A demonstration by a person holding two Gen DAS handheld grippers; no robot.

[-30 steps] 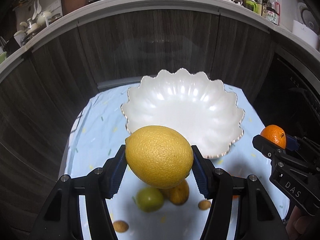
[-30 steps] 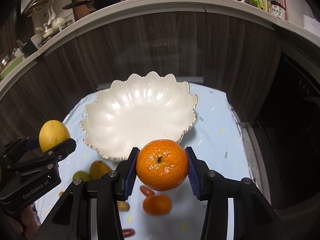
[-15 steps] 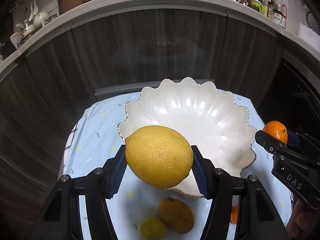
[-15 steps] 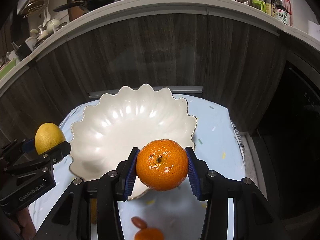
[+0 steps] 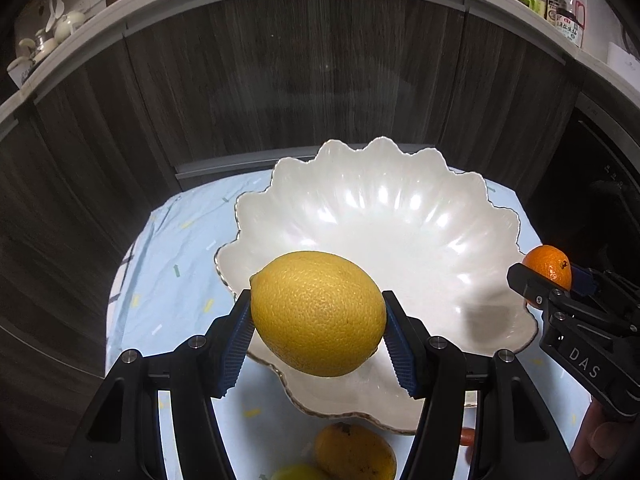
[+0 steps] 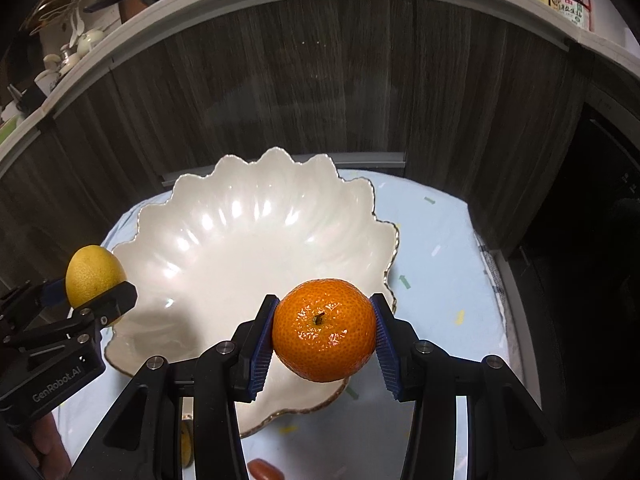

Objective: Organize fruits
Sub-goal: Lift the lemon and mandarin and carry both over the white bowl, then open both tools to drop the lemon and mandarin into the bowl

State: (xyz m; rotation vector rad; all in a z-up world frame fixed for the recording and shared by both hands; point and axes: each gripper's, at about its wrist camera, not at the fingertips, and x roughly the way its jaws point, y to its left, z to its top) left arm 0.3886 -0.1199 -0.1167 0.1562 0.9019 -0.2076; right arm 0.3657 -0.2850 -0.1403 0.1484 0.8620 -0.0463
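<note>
My left gripper (image 5: 318, 316) is shut on a large yellow lemon (image 5: 316, 312) and holds it above the near left rim of a white scalloped bowl (image 5: 400, 216). My right gripper (image 6: 324, 330) is shut on an orange mandarin (image 6: 324, 330) above the bowl's near right rim (image 6: 240, 224). The lemon and left gripper show in the right wrist view (image 6: 94, 276). The mandarin and right gripper show in the left wrist view (image 5: 548, 272). The bowl holds nothing.
The bowl stands on a light blue cloth (image 5: 172, 264) on a small table. Loose fruit lies near me on the cloth: an orange-yellow fruit (image 5: 354, 454), a green-yellow one (image 5: 296, 474), a reddish piece (image 6: 264, 470). Dark wood cabinets (image 5: 320, 72) rise behind.
Both grippers have moved forward with their fruit, from in front of the bowl to above its near rim. The loose fruit on the cloth has slid toward the bottom of the views.
</note>
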